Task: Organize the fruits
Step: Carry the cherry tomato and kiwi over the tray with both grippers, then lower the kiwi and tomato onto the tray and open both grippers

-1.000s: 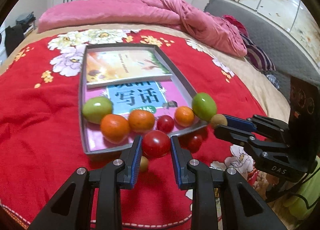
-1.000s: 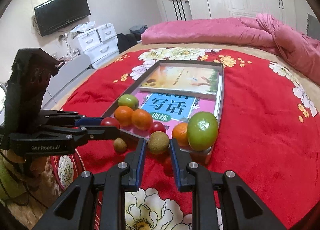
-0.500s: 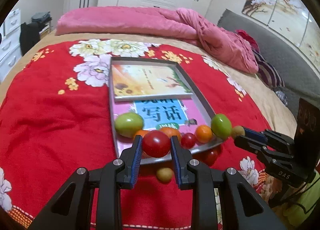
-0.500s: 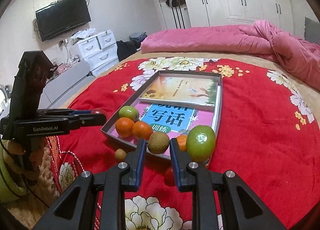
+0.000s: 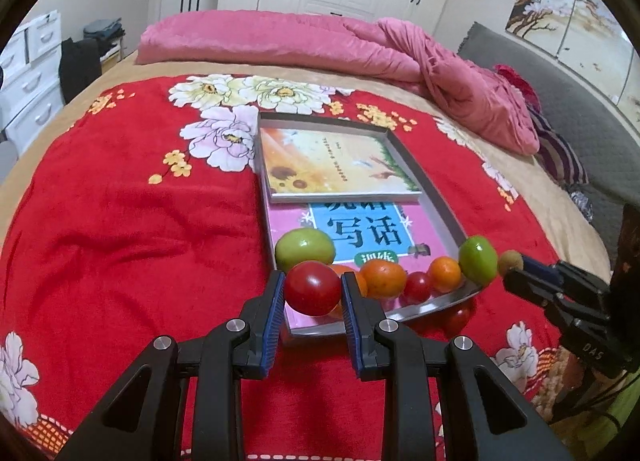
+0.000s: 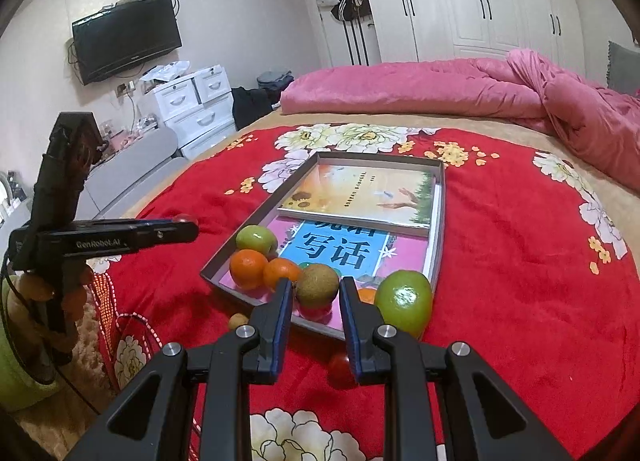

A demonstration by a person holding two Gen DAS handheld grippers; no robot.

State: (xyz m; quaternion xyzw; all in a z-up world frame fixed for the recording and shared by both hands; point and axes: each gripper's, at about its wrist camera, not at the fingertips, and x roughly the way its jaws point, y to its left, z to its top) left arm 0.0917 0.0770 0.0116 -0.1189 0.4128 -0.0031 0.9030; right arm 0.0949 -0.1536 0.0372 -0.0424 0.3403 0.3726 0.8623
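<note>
My left gripper [image 5: 313,288] is shut on a red tomato [image 5: 312,287], held above the near left corner of the grey tray [image 5: 440,197]. My right gripper [image 6: 314,289] is shut on a brown kiwi [image 6: 317,284], held over the tray's near edge [image 6: 224,281]. In the tray lie a green fruit [image 5: 305,248], oranges [image 5: 383,277], a small tomato [image 5: 416,285] and another green fruit [image 5: 478,265]. A small tomato [image 6: 339,368] and a small brown fruit [image 6: 237,320] lie on the red blanket in front of the tray.
Two books [image 5: 332,165] fill the back of the tray. The red flowered blanket [image 5: 120,221] covers the bed, with a pink duvet [image 5: 320,37] bunched at the far end. White drawers [image 6: 192,101] and a TV [image 6: 124,37] stand to the left.
Both grippers have risen and drawn back from the tray, each still holding its fruit. The left gripper has shifted left toward the tray's near left corner.
</note>
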